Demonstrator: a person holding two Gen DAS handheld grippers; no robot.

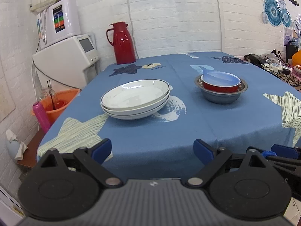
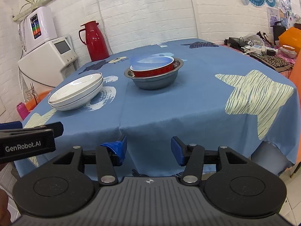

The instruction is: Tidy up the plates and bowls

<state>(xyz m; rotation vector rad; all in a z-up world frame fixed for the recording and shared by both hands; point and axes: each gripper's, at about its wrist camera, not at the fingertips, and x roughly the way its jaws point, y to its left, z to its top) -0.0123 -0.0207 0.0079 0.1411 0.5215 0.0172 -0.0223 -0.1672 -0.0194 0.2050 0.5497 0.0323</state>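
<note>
Two white plates (image 1: 135, 98) (image 2: 76, 92) lie stacked on the blue tablecloth (image 1: 188, 128) (image 2: 169, 103), left of centre. To their right a steel bowl (image 1: 222, 96) (image 2: 156, 82) holds a red bowl (image 1: 220, 87) (image 2: 152, 71) with a tilted pale blue bowl (image 1: 220, 78) (image 2: 150, 61) on top. My left gripper (image 1: 152, 150) hangs open at the table's near edge, nothing between its blue pads. My right gripper (image 2: 148, 148) is also open and empty, near the front edge. The left gripper's body (image 2: 28, 139) shows at the left of the right wrist view.
A red thermos jug (image 1: 123, 43) (image 2: 95, 40) stands at the table's far left corner. White appliances (image 1: 65, 56) (image 2: 45, 54) and an orange basin (image 1: 58, 103) sit left of the table. Cables and clutter (image 1: 272, 64) (image 2: 259, 50) fill the far right.
</note>
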